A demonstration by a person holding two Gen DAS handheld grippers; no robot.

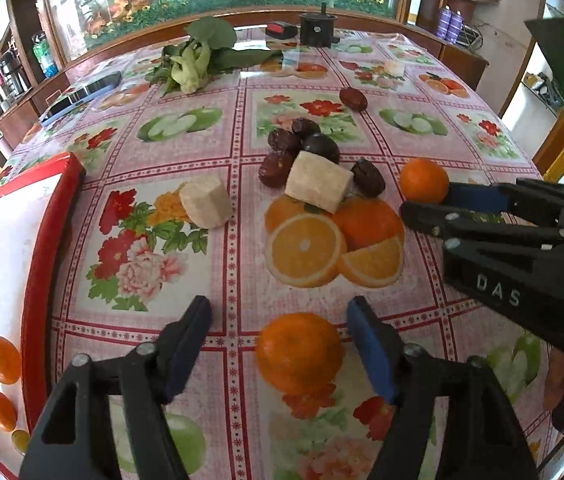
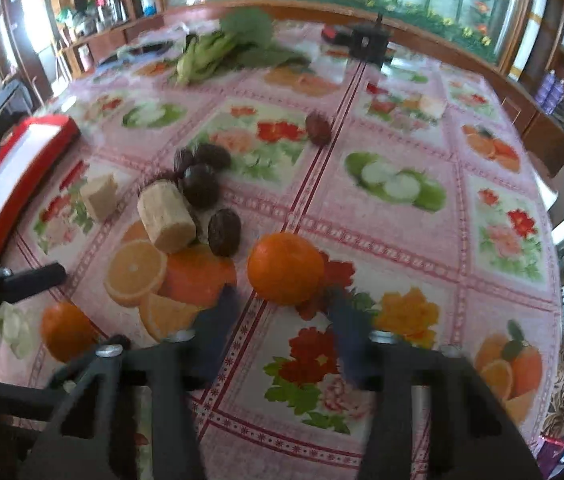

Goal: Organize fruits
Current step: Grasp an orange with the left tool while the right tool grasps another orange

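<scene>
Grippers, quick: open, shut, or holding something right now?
Left gripper: open, holding nothing, orange between its fingers.
Right gripper: open, holding nothing, second orange just ahead of its fingertips.

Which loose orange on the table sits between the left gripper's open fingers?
The near orange, framed by the left gripper. The other orange lies farther off, by the right gripper.

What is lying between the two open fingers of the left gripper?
In the left wrist view, a mandarin sits on the tablecloth between the open fingers of the left gripper; neither finger touches it.
</scene>
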